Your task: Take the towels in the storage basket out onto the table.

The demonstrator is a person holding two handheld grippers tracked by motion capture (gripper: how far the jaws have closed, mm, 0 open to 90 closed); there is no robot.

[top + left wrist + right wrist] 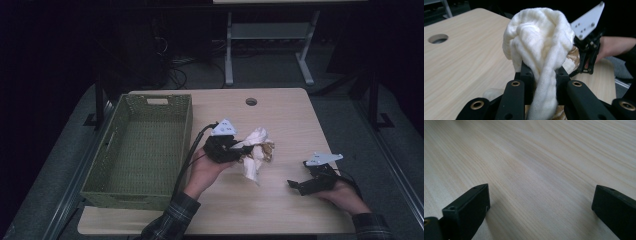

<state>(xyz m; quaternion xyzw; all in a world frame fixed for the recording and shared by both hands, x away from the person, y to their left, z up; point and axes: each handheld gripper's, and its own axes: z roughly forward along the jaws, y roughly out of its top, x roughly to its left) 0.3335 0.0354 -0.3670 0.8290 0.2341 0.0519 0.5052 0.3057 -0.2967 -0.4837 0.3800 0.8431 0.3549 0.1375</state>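
Note:
A white knitted cloth [255, 147] [539, 42] hangs bunched a little above the middle of the wooden table [285, 120]. My left gripper [241, 150] [541, 72] is shut on it, and the cloth's tail runs down between the jaws. A tan patterned piece [269, 150] [574, 56] peeks out behind the cloth; what it is I cannot tell. My right gripper [295, 185] [540, 200] rests low over the table near its right front corner, open, with bare wood between its fingers. It also appears past the cloth in the left gripper view [586, 57].
A green woven basket [100, 190] stands on the left part of the table, with nothing in it. A round cable hole [251, 101] [438, 38] sits near the far edge. Beyond the table are a white desk frame [229, 55] and cables on the floor.

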